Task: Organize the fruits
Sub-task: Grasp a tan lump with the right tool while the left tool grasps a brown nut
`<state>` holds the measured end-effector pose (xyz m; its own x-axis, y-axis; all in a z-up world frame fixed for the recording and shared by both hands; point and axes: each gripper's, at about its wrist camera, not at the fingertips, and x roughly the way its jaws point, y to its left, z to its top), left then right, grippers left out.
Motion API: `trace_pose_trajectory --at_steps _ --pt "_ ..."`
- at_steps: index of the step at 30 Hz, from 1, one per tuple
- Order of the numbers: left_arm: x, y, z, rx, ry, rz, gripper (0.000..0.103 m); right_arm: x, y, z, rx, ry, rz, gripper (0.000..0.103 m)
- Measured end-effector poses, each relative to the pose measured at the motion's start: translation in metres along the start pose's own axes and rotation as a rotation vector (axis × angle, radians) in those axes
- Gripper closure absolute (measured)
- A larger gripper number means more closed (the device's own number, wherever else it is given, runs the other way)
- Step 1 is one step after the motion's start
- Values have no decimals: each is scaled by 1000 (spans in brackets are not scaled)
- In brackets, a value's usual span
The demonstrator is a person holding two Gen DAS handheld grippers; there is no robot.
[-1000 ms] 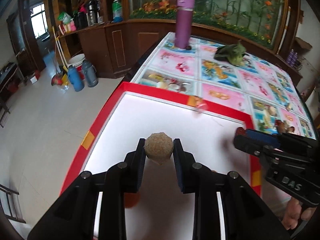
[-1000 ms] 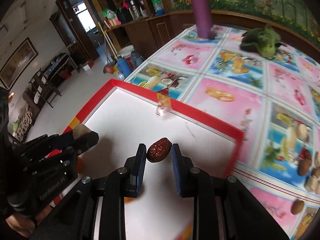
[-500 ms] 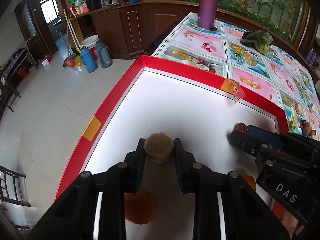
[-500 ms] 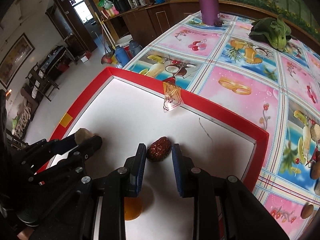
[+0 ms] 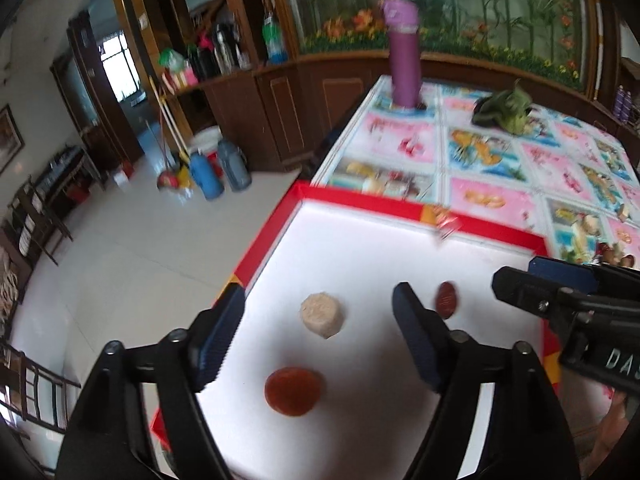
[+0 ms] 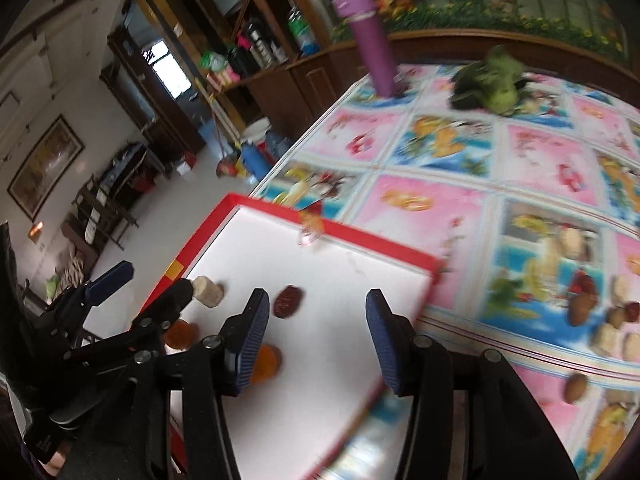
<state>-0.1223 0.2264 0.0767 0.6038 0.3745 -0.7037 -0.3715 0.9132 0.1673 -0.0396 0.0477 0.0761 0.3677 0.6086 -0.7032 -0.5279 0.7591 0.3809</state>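
Note:
A white tray with a red rim [image 5: 400,206] lies at the table's near left corner. On it rest a beige fruit piece [image 5: 322,316], a dark red date [image 5: 446,300] and an orange disc [image 5: 293,391]. My left gripper [image 5: 319,293] hovers over the beige piece with its jaws opening, wide apart and not touching it. My right gripper [image 6: 316,295] is also opening, with nothing between its fingers. The date [image 6: 289,301] lies just beyond its left finger. The beige piece [image 6: 207,291] and two orange discs [image 6: 182,333] [image 6: 266,362] sit to the left.
Loose nuts and dates [image 6: 580,308] are scattered on the patterned tablecloth right of the tray. A purple bottle [image 5: 404,68] and a green vegetable [image 5: 504,110] stand at the far end. The table's left edge drops to the tiled floor.
Both grippers have opened and let go. The beige piece and the date now lie on the tray. Both grippers have drawn back and up from the tray.

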Motion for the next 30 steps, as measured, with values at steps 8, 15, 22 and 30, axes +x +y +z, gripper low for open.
trace_pose_trajectory --at_steps 8,15,22,30 --pt "-49 -48 2 97 -95 -74 20 -65 -64 -21 80 -86 -102 51" --pt "-69 -98 1 164 -114 -139 16 -115 -130 -45 114 -137 -250 51" --pt "-60 -170 -20 291 -21 -286 15 -128 -197 -69 223 -92 -307 51" --pt "-42 -230 -23 340 62 -397 16 -119 -209 -72 195 -80 -301 51"
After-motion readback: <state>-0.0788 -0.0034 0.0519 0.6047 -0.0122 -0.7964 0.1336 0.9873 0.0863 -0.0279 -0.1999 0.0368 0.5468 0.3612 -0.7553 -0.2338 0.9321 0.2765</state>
